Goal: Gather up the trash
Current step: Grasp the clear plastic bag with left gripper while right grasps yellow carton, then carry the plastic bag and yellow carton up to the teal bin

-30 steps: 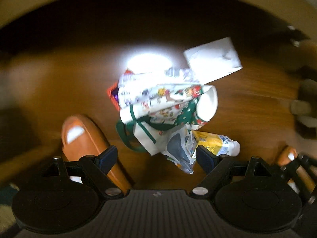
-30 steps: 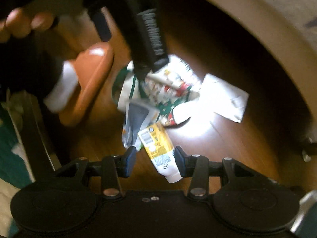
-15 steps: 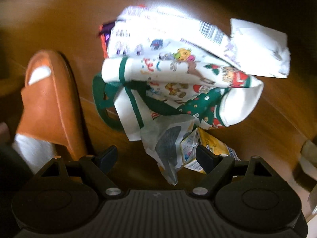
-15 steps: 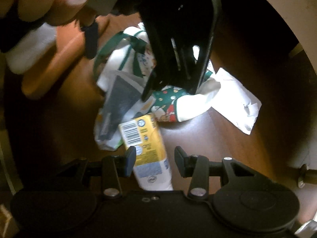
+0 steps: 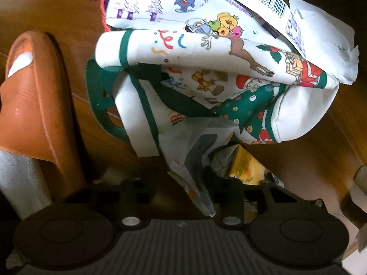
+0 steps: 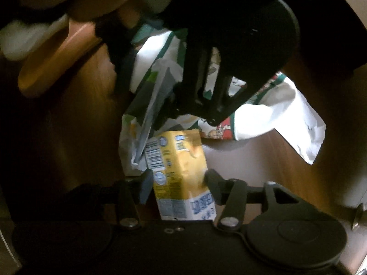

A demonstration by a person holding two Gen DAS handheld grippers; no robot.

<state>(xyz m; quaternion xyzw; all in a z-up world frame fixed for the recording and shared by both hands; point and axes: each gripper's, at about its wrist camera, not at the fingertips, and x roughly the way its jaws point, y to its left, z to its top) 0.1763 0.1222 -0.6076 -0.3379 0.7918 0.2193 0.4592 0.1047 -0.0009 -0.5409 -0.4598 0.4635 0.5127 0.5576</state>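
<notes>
A pile of trash lies on the wooden floor. My left gripper points steeply down into it. Its jaws are closing, and the pads pinch a crumpled white and grey wrapper, which also shows in the right wrist view. A yellow drink carton lies flat between the fingers of my right gripper. Those jaws are opening, and the pads stand close beside the carton's sides. Its yellow corner peeks out just right of the left gripper.
A Christmas-print tote bag with green handles lies over the pile. A barcoded snack wrapper and white paper sit behind it. A person's foot in an orange slipper stands close on the left. A furniture leg is on the right.
Both grippers have sunk toward the pile, which now fills the views. The left jaws have narrowed onto the crumpled wrapper. The right jaws have widened around the yellow carton.
</notes>
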